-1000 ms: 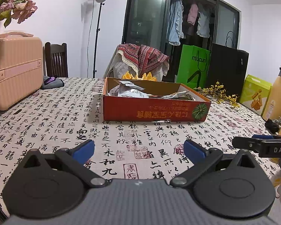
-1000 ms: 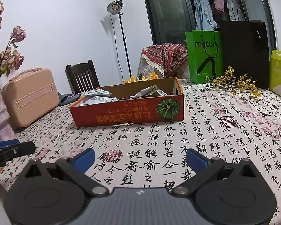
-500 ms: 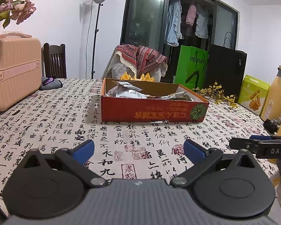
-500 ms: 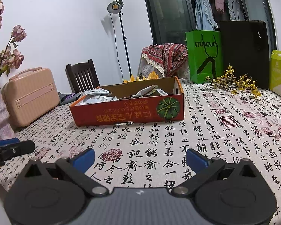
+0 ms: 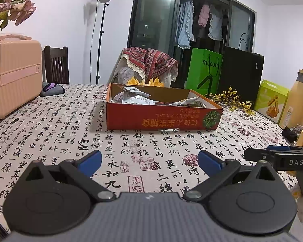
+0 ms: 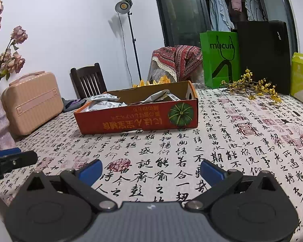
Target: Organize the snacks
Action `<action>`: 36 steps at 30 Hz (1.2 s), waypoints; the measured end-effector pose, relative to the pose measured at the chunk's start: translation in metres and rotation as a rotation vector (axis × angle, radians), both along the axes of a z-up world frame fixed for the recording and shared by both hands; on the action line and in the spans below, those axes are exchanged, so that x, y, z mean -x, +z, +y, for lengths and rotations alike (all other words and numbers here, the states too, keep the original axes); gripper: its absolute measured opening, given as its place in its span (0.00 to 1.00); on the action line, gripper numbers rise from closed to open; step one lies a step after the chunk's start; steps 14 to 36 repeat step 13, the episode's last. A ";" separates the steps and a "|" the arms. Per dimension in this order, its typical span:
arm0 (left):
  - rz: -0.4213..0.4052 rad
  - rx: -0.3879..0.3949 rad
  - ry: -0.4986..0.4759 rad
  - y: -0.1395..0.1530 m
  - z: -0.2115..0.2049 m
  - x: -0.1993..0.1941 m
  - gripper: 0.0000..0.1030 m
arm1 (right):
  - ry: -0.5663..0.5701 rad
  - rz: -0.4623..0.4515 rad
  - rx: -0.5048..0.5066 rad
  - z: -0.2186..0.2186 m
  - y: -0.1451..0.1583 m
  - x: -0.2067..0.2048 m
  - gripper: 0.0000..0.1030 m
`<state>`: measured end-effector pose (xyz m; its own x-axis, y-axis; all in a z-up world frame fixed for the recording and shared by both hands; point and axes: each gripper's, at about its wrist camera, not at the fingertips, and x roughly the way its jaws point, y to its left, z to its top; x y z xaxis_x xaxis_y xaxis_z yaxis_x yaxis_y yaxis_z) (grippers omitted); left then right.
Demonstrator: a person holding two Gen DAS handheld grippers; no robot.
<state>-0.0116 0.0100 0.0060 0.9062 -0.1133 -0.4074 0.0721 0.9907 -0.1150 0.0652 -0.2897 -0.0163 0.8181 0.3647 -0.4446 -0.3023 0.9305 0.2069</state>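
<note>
A shallow red cardboard box (image 5: 161, 119) with a pumpkin picture stands on the calligraphy-print tablecloth (image 5: 56, 135); it also shows in the right wrist view (image 6: 135, 121). Several silver snack packets (image 5: 135, 97) lie inside it, seen too in the right wrist view (image 6: 103, 104). My left gripper (image 5: 149, 161) is open and empty, low over the table's near edge, well short of the box. My right gripper (image 6: 151, 169) is open and empty at the same distance, to the right of the left one. Each gripper's tip shows at the edge of the other's view.
A pink hard case (image 5: 12, 74) stands at the left, with a vase of pink flowers (image 6: 0, 109) near it. A green bag (image 5: 206, 70), a black bag (image 5: 242, 74), yellow flower sprigs (image 5: 232, 99), a lime snack box (image 5: 270, 98) and a yellow bottle (image 5: 297, 98) are at the back right.
Both grippers stay open and nearly still. The left view has shifted very slightly; the box and packets have not moved.
</note>
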 end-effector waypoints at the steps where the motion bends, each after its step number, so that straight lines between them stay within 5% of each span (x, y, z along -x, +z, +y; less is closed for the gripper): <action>1: 0.000 0.001 -0.001 0.000 0.000 0.000 1.00 | 0.000 0.001 0.000 0.000 0.000 0.000 1.00; 36: -0.007 0.015 -0.019 0.001 0.000 -0.002 1.00 | 0.001 0.010 0.004 0.000 -0.007 -0.004 1.00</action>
